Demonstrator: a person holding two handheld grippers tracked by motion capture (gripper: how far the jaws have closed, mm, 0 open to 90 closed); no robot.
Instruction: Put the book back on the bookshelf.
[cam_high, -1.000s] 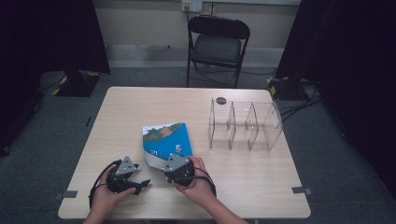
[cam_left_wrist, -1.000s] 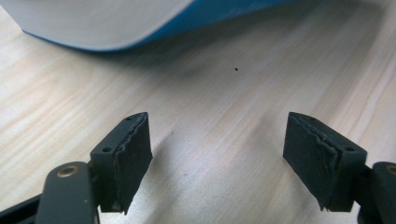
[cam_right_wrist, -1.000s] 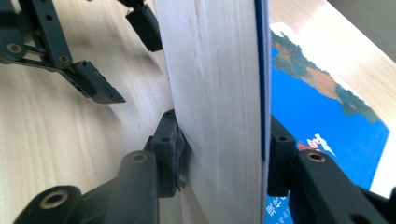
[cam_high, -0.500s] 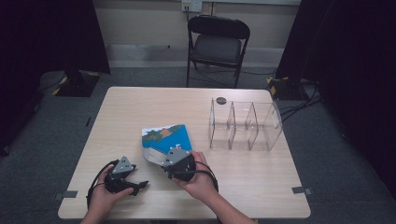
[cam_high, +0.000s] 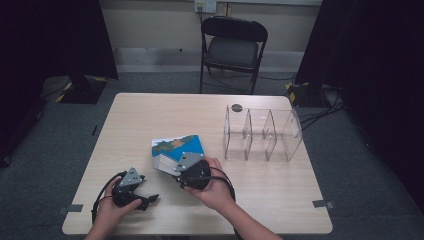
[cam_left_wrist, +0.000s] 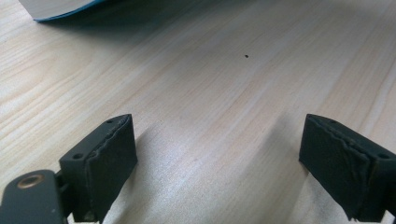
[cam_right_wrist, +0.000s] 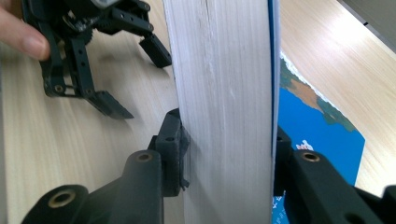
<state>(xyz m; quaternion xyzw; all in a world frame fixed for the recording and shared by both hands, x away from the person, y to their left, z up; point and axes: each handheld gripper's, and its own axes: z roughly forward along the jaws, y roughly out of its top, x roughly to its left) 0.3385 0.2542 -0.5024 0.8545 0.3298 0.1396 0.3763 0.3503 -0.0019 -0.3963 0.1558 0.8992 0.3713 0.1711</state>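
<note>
A thick book with a blue map-like cover (cam_high: 180, 145) sits mid-table, its near edge raised off the wood. My right gripper (cam_high: 186, 167) is shut on that edge. In the right gripper view the jaws (cam_right_wrist: 227, 154) clamp the white page block (cam_right_wrist: 224, 84), with the blue cover (cam_right_wrist: 322, 126) to its right. My left gripper (cam_high: 145, 199) rests on the table at the book's left, apart from it. Its jaws (cam_left_wrist: 219, 158) have just been opening and stand wide over bare wood with nothing between them. The book's corner (cam_left_wrist: 60, 7) lies ahead of them. That gripper (cam_right_wrist: 137, 81) also appears beyond the book.
A clear acrylic rack with dividers (cam_high: 260, 132) stands at the right of the wooden table (cam_high: 150, 115), with a small dark disc (cam_high: 237, 107) behind it. A black folding chair (cam_high: 232, 47) is beyond the far edge. Both hands are near the front edge.
The right gripper has risen a little with the book's near edge, tilting the book up more. The left gripper has stayed in place and its jaws have spread wider.
</note>
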